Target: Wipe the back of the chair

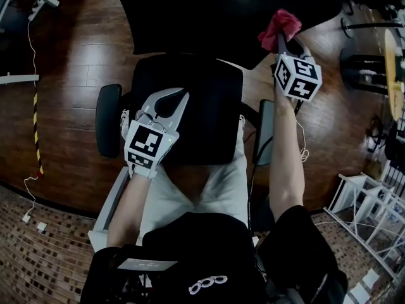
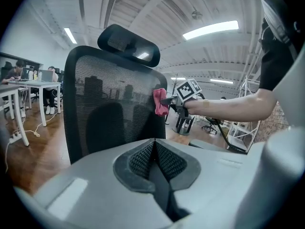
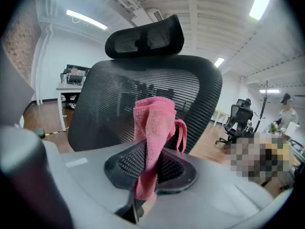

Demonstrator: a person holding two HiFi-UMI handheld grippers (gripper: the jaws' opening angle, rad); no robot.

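Dark wooden floor (image 1: 69, 62) spreads under a black mesh office chair (image 1: 209, 113). In the head view a strip of small brick-like tiles (image 1: 44, 258) lies at 7 o'clock and a white rack (image 1: 370, 214) stands at 4 o'clock. The chair's two armrests (image 1: 108, 120) sit at 9 and 3 o'clock of its seat.

The left tongs (image 1: 168, 103) hang over the seat, their marker cube (image 1: 149, 145) just behind them at 7 o'clock. In the left gripper view these tongs (image 2: 155, 151) are pressed together at the tips, with nothing between them. They face the upright chair back (image 2: 109, 104) and its headrest (image 2: 128, 44), which stands at 12 o'clock.

The right tongs (image 1: 283, 40) are raised at 1 o'clock of the head view on an outstretched forearm (image 1: 285, 163). They are clamped on a pink cloth (image 1: 281, 25). In the right gripper view the cloth (image 3: 152, 128) rises bunched from between the pads and covers the middle of the mesh back (image 3: 143, 80) below the headrest (image 3: 145, 37).

From the left gripper view the cloth (image 2: 160, 101) sits at the 3 o'clock edge of the chair back. The right tongs' cube (image 2: 189, 89) is just beside it at 3 o'clock. Whether the cloth actually presses on the mesh cannot be told.

A bench (image 2: 35, 82) with seated people shows at 9 o'clock of that view, and ceiling lights (image 2: 209, 29) show at 1 o'clock.
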